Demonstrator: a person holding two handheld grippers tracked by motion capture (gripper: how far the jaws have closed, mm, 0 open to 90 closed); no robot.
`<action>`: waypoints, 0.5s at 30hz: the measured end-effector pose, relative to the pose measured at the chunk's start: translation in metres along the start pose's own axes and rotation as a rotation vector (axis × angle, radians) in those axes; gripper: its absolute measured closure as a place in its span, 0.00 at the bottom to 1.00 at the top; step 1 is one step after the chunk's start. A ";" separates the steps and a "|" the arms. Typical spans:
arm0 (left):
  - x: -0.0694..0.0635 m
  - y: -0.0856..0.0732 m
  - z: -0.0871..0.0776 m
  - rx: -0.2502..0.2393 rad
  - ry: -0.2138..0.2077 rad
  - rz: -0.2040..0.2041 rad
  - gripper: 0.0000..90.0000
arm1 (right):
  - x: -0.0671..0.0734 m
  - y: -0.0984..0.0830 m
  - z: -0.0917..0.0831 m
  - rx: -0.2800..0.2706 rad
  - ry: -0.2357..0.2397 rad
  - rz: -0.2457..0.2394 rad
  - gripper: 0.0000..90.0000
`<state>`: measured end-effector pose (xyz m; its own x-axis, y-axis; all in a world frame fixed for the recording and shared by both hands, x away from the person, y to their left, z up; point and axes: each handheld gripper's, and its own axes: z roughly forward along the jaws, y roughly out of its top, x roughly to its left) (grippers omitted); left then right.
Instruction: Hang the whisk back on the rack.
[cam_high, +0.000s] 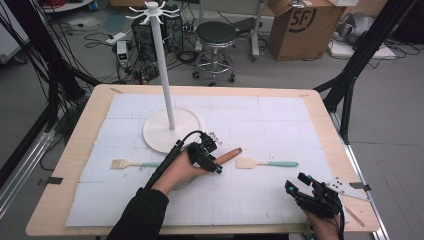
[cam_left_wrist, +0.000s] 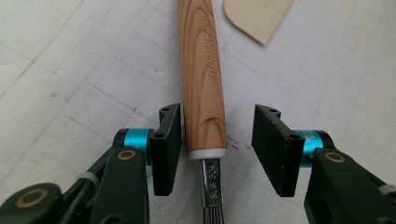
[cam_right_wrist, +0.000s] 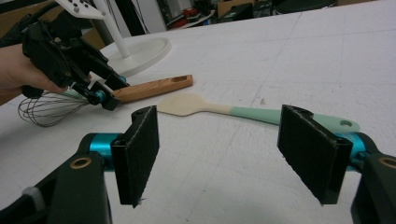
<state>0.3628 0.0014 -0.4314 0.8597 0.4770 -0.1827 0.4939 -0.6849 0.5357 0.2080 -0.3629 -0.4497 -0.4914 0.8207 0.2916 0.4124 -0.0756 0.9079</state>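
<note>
Step in hand: picking up the whisk (cam_left_wrist: 203, 88). It lies on the white surface (cam_high: 280, 200) at the centre of the high view, wooden handle pointing up and right, wire loops toward the person.

Left tool (cam_left_wrist: 217, 149) straddles the handle at its lower end, just above the white collar. One pad touches or nearly touches the wood, the other stands clear with a gap. Jaws spread, not yet pinching.

Right tool (cam_right_wrist: 231, 149) sits at the lower right of the high view, jaws spread wide on nothing.

A spatula (cam_high: 265, 163) with a teal handle lies just right of the whisk; a second one (cam_high: 131, 163) at left. White stand (cam_high: 171, 130) behind.

Next move, as I judge it: centre the handle between the jaws, close firmly, then lift.
</note>
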 end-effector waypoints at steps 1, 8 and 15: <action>-0.002 0.000 0.000 0.005 0.018 0.012 0.61 | 0.000 0.000 0.000 -0.001 0.000 -0.001 0.32; -0.017 0.005 0.004 0.051 0.125 0.073 0.65 | -0.001 0.000 -0.001 -0.001 -0.005 0.008 0.32; -0.017 0.008 0.003 0.066 0.150 0.056 0.78 | -0.002 0.000 -0.002 -0.005 -0.011 0.012 0.32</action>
<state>0.3530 -0.0138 -0.4268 0.8594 0.5106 -0.0263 0.4574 -0.7448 0.4858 0.2073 -0.3654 -0.4497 -0.4782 0.8258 0.2991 0.4145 -0.0881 0.9058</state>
